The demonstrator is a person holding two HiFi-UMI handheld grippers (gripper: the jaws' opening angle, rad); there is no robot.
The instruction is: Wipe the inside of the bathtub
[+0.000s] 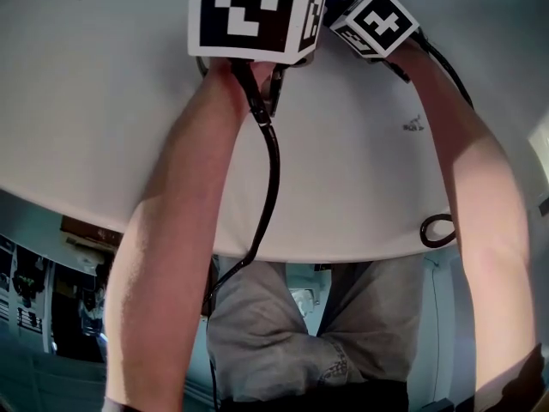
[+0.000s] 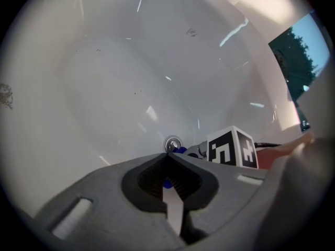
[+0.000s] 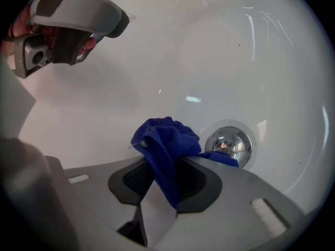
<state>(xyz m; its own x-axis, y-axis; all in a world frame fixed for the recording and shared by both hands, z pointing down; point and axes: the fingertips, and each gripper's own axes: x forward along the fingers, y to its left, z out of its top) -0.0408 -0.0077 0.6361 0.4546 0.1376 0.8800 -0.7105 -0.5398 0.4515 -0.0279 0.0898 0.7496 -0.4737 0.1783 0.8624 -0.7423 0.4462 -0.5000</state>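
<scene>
Right tool (image 3: 172,161): clamped on a blue cloth (image 3: 166,140). The fabric is pinched deep between the jaws, so the wad sticks out past the tips and the cloth, not the plastic, would meet the enamel.
Blue cloth: bunched in the right tool, low in the bathtub (image 2: 131,77) and just beside the drain (image 3: 229,145). A flap of it lies toward the drain's rim; whether it touches the metal I cannot tell.
Cloth axis: its long run goes from the jaws' throat up and out beyond the tips, pointing at the tub's floor. The loose flap turns off to the right in the right gripper view.
Left tool (image 2: 168,158): jaws together, and they look empty. A small blue fleck shows in the slot between them. It is probably the cloth seen beyond, though the view is too poor to be sure.
Left tool's place: held above the tub floor close to the right one and aimed at the same drain. It looks parked out of the wiping path.
Arms (image 1: 184,230): both reach down over the tub's rim into the basin, which suits a wipe near the drain end.
Step, as I judge it: cloth gripped and poised at the floor, with wiping around the drain the likely work in hand.
</scene>
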